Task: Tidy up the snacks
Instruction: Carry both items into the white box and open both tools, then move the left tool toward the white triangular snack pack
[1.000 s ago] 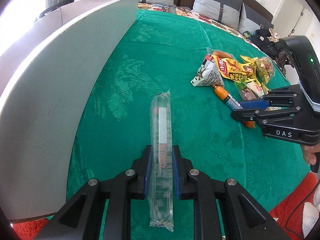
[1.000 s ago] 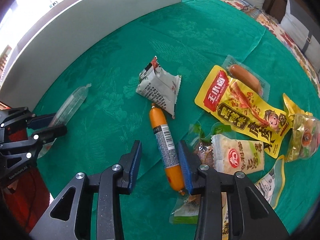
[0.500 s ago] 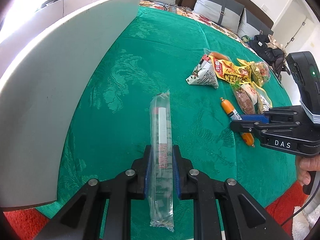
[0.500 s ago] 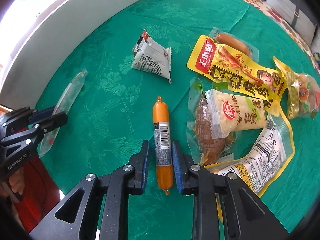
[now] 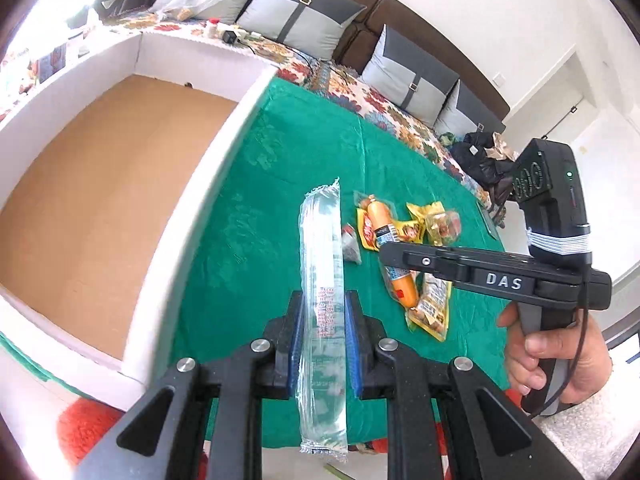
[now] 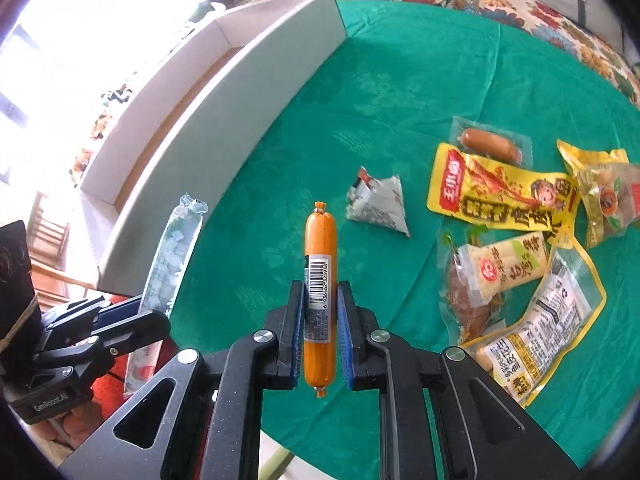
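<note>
The white box [image 5: 132, 184] with its bare brown floor lies open on the green tablecloth [image 5: 280, 168], to the left of both grippers and nearest the left one, while the loose snack pile [image 6: 516, 240] lies well apart to the right. The left gripper [image 5: 322, 344] clamps a long clear packet [image 5: 321, 280] lengthwise along its fingers, beside the box's near wall. The right gripper [image 6: 319, 332], farther out, pinches the orange sausage [image 6: 320, 248] the same way, so I judge the left carries first.

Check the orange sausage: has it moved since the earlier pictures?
Yes. The orange sausage, clamped in the right tongs, has gone up off the green tablecloth where it lay.
</note>
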